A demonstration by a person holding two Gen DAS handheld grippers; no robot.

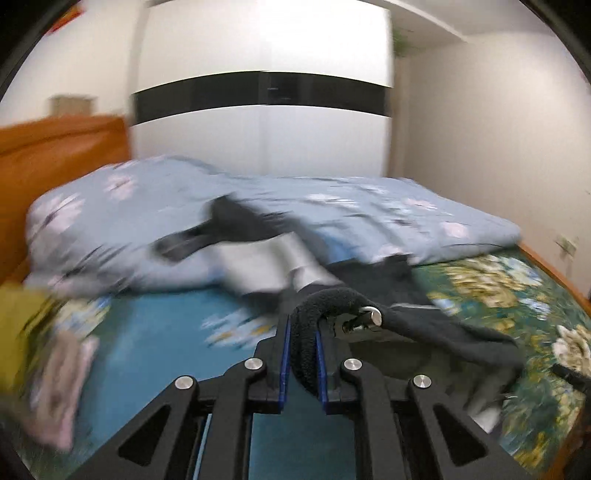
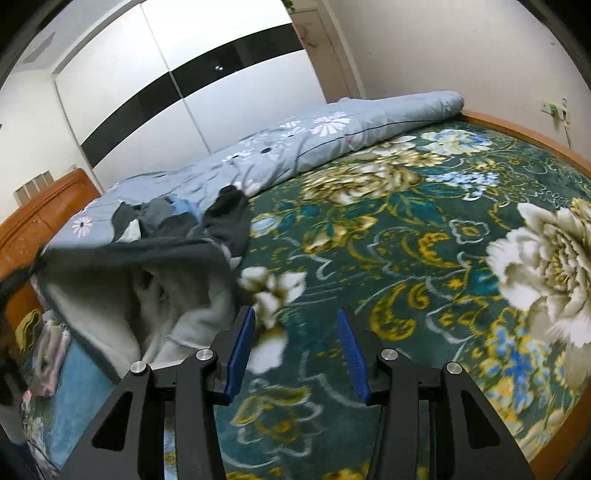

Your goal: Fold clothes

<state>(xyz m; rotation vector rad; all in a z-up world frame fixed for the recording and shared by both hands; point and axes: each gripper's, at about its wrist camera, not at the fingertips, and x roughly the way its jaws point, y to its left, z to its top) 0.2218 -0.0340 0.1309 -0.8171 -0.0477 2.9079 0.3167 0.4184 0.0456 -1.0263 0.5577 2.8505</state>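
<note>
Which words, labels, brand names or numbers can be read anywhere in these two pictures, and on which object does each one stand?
No text can be read in either view.
The dark garment clamped between the left gripper fingers shows no readable label.
The red item on the wall at the top left is too blurred to tell whether it bears writing.
The wardrobe and floral blanket carry no lettering.

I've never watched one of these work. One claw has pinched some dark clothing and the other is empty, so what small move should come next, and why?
Probably bring the open right gripper left to pinch the dark garment's hanging edge. The left gripper alone clamps it, so it sags bunched over the floral blanket; two grips could spread it flat for folding.
</note>
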